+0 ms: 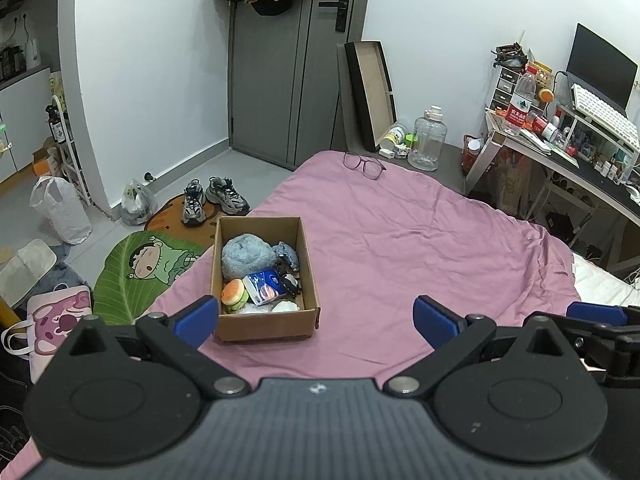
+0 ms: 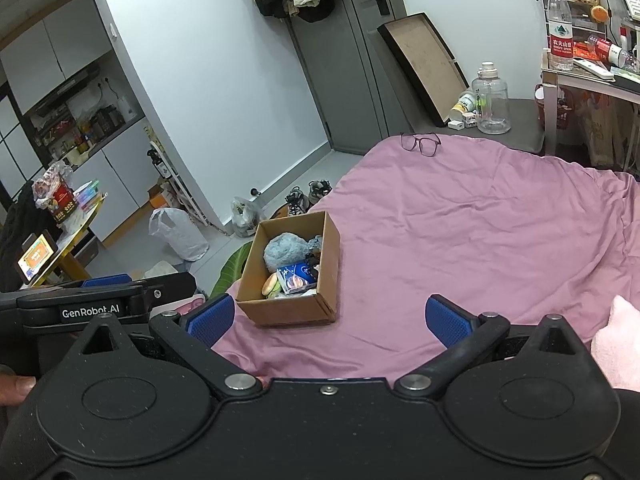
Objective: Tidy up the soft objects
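Cardboard box (image 1: 264,322) sits on the pink bed sheet (image 1: 400,248), holding a fuzzy blue plush (image 1: 246,256) and a burger toy (image 1: 233,295). Both the left gripper (image 1: 316,320) and the right gripper (image 2: 330,318) hang over the bed with jaws spread wide, holding nothing.

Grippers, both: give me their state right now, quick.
Left gripper: jaws open, holding nothing.
Right gripper: jaws open, holding nothing.

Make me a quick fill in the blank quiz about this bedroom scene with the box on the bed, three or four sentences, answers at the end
1. The cardboard box sits on a bedspread coloured ____.
2. The plush burger lies ____ the box.
3. The left gripper and right gripper both have their jaws ____.
4. The glasses lie near the bed's ____ edge.

Answers: pink; inside; open; far
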Demonstrator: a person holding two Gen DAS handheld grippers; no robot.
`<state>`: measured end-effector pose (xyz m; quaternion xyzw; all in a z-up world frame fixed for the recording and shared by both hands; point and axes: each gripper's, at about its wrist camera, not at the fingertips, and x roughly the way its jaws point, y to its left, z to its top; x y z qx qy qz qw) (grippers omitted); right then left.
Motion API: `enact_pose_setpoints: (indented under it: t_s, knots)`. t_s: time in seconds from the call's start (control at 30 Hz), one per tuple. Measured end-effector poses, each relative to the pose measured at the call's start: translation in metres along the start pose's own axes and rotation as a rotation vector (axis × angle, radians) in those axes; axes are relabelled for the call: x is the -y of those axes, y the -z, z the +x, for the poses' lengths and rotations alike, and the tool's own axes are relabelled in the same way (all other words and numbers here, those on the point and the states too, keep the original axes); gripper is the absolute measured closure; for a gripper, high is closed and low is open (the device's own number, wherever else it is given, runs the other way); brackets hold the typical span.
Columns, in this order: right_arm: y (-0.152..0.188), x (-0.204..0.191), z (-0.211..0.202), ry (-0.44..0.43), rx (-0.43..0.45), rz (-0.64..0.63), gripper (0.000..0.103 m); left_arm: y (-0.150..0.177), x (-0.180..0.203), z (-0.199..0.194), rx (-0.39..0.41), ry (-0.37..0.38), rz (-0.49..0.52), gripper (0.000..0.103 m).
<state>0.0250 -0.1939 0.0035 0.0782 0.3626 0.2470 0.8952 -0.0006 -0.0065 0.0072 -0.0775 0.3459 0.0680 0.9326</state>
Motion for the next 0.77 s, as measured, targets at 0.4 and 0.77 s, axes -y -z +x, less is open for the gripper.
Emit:
enact_pose_setpoints:
  t_s: [0.4,0.77]
  knots:
    - [0.0009,0.0018,-0.0001,-0.003,-0.001,0.006,0.000,0.0013,-0.0001,-0.0012,0.005,0.009,-0.003,0.000]
    - [0.0014,0.0049,0.0010,-0.025,-0.006,0.017,0.000,0.0019,-0.0023,-0.0023,0.013,0.004,-0.004,0.000]
